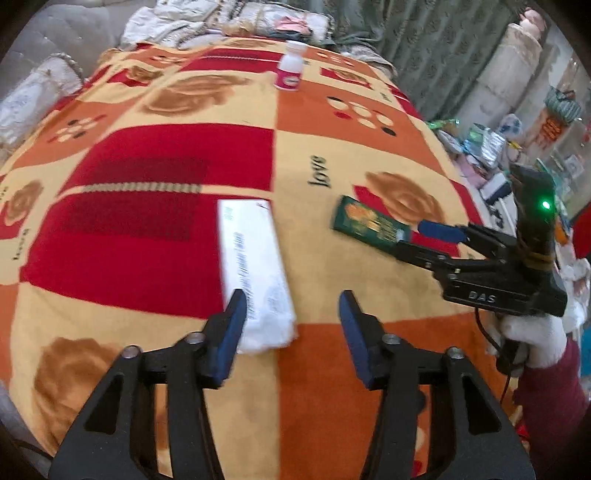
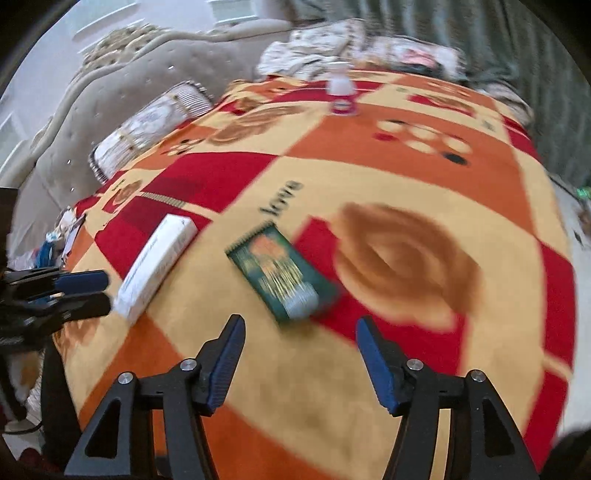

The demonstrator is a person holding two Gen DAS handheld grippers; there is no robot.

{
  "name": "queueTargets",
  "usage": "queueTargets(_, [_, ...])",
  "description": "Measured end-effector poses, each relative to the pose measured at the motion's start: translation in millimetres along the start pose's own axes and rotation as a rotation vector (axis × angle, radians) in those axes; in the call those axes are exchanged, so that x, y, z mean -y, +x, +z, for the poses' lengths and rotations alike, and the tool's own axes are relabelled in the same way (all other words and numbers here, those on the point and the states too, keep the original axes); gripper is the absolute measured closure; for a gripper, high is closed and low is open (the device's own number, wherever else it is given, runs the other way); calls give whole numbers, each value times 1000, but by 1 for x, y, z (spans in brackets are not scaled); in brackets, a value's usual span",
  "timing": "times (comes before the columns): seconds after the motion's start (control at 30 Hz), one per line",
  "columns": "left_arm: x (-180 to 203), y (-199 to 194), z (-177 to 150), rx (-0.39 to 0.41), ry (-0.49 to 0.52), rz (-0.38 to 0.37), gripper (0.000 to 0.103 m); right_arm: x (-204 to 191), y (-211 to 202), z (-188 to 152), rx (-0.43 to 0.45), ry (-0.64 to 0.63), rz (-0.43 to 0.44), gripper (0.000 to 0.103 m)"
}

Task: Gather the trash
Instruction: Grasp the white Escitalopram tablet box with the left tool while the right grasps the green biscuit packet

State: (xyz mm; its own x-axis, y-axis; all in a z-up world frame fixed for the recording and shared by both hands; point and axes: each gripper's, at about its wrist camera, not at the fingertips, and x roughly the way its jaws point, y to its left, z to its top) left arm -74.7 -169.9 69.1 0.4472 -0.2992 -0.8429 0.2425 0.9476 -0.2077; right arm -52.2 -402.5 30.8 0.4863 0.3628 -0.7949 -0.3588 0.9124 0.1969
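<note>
A long white carton (image 1: 255,273) lies on the patterned blanket (image 1: 166,221). My left gripper (image 1: 291,332) is open, its left finger beside the carton's near end. A green flat packet (image 1: 369,225) lies to the right. My right gripper (image 1: 417,236) shows in the left wrist view, open, at the packet's near edge. In the right wrist view the packet (image 2: 284,277) lies just ahead of my open right gripper (image 2: 299,354), the carton (image 2: 155,266) is at left, and my left gripper (image 2: 99,291) sits at its end. A small white and pink bottle (image 1: 290,66) stands at the far end.
Pillows (image 2: 147,125) and a padded headboard (image 2: 92,96) lie at the far left of the bed. Folded bedding (image 1: 207,22) is piled at the far end. Green curtains (image 1: 424,48) hang behind. Cluttered items (image 1: 498,147) sit beyond the bed's right edge.
</note>
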Motion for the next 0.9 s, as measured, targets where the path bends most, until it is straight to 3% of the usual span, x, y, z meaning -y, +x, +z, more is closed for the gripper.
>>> queueTargets(0.1, [-13, 10, 6, -1, -39, 12, 48, -12, 23, 16, -19, -77, -13, 32])
queueTargets(0.27, [-22, 41, 17, -29, -64, 39, 48, -22, 48, 30, -66, -182, -35, 32])
queueTargets(0.33, [-21, 52, 19, -43, -59, 39, 48, -22, 53, 28, -78, -185, -36, 47])
queueTargets(0.37, [-20, 59, 19, -54, -58, 46, 48, -22, 52, 28, -70, -187, -46, 47])
queueTargets(0.53, [-17, 67, 19, -47, -48, 61, 53, -19, 43, 21, -47, -149, -71, 58])
queueTargets(0.57, [-16, 66, 19, -47, -51, 48, 57, -19, 39, 19, -40, -142, -79, 58])
queueTargets(0.9, [31, 46, 15, -10, 24, -10, 58, -2, -19, -16, 16, -52, -116, 58])
